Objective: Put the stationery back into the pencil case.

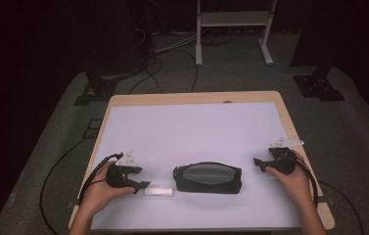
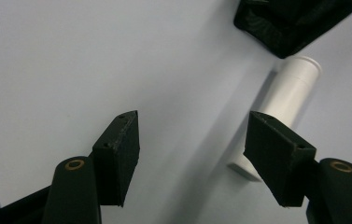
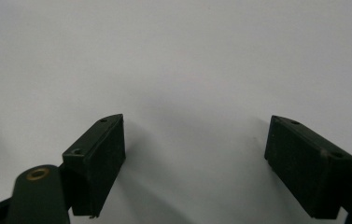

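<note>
Room: dark all round; beyond the table's (image 1: pixel 123 99) far edge I see grey floor, black cables and the legs of a pale metal stand (image 1: pixel 233 29).
Surface: pale sheet (image 1: pixel 192 127) over a wooden top, the wood showing as a thin border at the far and side edges.
Landmark: black pouch (image 1: pixel 207 178), lying flat near the near edge, about midway across.
White tube (image 1: pixel 158 191): lies on the sheet just left of the pouch; one end is close to the pouch's left end, though I cannot tell whether they touch.
Tube's axis: in the high view it runs left to right, parallel to the table's near edge; it lies flat, not upright.
High view adds: both my hands, my left gripper (image 1: pixel 140 184) just left of the tube, my right gripper (image 1: pixel 259 163) to the right of the pouch and apart from it.
Left gripper view adds: the tube's (image 2: pixel 289 95) flared rim at the end toward the pouch (image 2: pixel 290 23), and the other end passing behind my right-hand jaw, outside the gap.
Left jaws: spread, nothing between them, bare sheet in the gap.
Right gripper view adds: bare sheet ahead of my right gripper (image 3: pixel 194 140).
Right jaws: spread wide, pinching nothing.
</note>
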A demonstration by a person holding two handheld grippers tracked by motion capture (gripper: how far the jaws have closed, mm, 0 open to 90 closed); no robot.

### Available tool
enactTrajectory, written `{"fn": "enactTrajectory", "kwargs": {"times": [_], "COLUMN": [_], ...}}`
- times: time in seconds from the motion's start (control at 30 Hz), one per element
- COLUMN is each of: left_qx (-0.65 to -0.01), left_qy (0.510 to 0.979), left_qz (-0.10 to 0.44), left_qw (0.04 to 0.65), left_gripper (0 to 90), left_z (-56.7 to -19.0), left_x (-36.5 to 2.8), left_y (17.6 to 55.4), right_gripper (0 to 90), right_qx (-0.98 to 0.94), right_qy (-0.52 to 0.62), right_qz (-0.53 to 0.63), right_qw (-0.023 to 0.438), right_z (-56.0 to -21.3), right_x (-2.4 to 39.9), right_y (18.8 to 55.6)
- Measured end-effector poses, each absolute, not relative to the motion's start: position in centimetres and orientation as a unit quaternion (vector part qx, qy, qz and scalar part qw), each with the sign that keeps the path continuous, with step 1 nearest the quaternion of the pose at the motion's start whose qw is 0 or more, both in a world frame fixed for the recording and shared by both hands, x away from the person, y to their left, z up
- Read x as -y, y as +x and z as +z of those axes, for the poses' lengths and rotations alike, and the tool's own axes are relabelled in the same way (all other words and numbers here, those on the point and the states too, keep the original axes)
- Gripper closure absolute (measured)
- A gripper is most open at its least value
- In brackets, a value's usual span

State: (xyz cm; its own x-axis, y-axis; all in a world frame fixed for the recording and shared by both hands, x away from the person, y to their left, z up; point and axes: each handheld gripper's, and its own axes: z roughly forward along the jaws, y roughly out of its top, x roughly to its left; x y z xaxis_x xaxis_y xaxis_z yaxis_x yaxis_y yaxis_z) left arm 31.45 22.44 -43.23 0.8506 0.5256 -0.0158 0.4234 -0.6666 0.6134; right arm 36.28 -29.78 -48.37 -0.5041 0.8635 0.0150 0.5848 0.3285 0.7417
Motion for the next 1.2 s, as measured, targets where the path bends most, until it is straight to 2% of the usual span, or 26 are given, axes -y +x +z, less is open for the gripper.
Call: {"fn": "enactTrajectory", "kwargs": {"times": [0.67,1.2], "left_qx": [-0.202,-0.176], "left_qy": [0.932,0.944], "left_qz": [0.052,0.035], "left_qw": [0.297,0.278], "left_gripper": [36.9,42.7], "left_z": [-42.9,-43.7], "left_x": [-19.6,-17.8], "left_y": [30.3,30.0], "right_gripper": [18.9,18.9], "right_qx": [-0.791,-0.791], "right_qy": [0.458,0.459], "right_qz": [0.356,0.356], "right_qw": [0.195,0.195], "right_z": [-48.4,-48.4], "right_x": [29.8,29.8], "right_y": [36.3,36.3]}}
